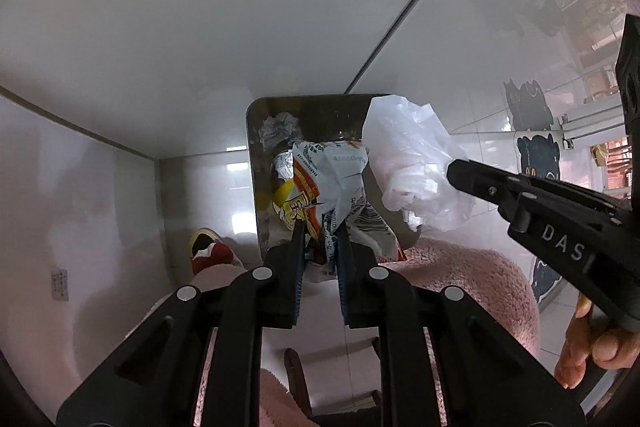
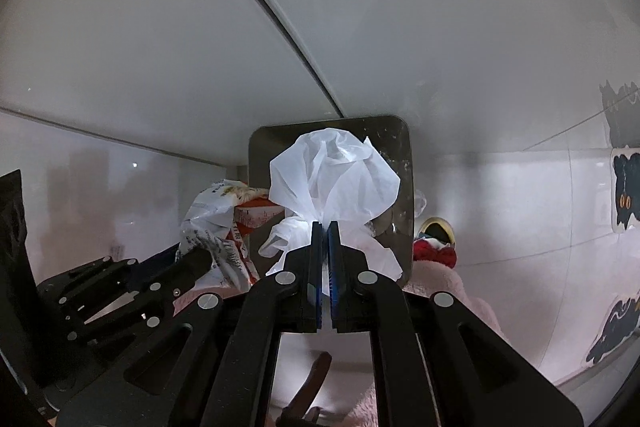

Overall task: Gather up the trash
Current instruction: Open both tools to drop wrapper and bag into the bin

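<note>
Trash was above the bin point(image 1: 256, 163): our left gripper point(image 1: 319, 227) pinched a snack wrapper point(image 1: 340, 179), right gripper point(image 2: 325, 229) clamped a white plastic bag point(image 2: 332, 171); dropping remained.

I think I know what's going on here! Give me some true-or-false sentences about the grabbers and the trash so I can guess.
1. The left gripper is pinching a printed snack wrapper. True.
2. The right gripper holds a red bottle. False: it is shut on a crumpled white plastic bag.
3. Both pieces of trash hang above a shiny metal bin. True.
4. The metal bin is completely empty. False: the left wrist view shows crumpled trash already inside.
5. The two grippers are far apart, out of each other's sight. False: each shows in the other's camera.
</note>
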A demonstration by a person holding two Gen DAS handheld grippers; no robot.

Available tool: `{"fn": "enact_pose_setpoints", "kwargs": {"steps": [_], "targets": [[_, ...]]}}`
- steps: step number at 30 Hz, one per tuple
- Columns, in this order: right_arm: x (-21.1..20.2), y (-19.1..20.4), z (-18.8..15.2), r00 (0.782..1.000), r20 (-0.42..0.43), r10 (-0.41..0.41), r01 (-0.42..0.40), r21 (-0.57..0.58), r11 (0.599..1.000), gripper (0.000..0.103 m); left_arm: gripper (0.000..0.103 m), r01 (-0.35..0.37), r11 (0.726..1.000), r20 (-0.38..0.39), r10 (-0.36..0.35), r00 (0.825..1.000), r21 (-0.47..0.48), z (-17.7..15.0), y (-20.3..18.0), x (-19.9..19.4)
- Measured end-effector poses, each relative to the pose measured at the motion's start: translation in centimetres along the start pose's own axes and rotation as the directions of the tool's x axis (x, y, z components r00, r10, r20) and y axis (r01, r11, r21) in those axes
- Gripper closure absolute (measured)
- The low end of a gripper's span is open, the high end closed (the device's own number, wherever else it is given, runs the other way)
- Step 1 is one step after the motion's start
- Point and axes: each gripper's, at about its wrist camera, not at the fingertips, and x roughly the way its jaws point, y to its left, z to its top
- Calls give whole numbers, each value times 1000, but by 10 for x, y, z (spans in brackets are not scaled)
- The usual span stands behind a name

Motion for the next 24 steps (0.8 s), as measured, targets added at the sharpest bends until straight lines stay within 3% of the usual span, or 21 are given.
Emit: {"fn": "enact_pose_setpoints", "kwargs": {"steps": [2,6,10,11,12,13,16,21,24], "targets": [[3,0,0,1000,-7,-1,1,6,1000,97,87,-1,1000,6,1,1000,-11,0,1,-1],[0,0,6,1000,-16,-4,4,20,1000,96,63,3,1000,20,-3,1000,-27,1,5,-5],[-5,2,7,1000,3,-10,10,27,1000,90,56,1,999,28,-1,1000,-34,0,5,-10],[-8,1,8,1000,11,-7,7,31,999,70,54,0,999,30,1,1000,-32,-1,6,-10],[-11,1,8,1000,23,-6,5,36,999,42,53,-2,1000,34,3,999,-31,-2,6,-12],[-15,1,7,999,39,-6,4,39,999,36,52,-4,1000,39,5,999,-29,-3,5,-15],[-27,6,5,997,70,-15,13,29,999,35,45,-12,1000,58,14,998,-23,-4,2,-24],[-53,11,1,993,119,-26,25,8,1000,13,27,-33,999,110,32,993,10,-9,-8,-52],[-71,15,-5,988,148,-36,38,-10,999,8,17,-43,999,142,39,989,24,-14,-13,-69]]}}
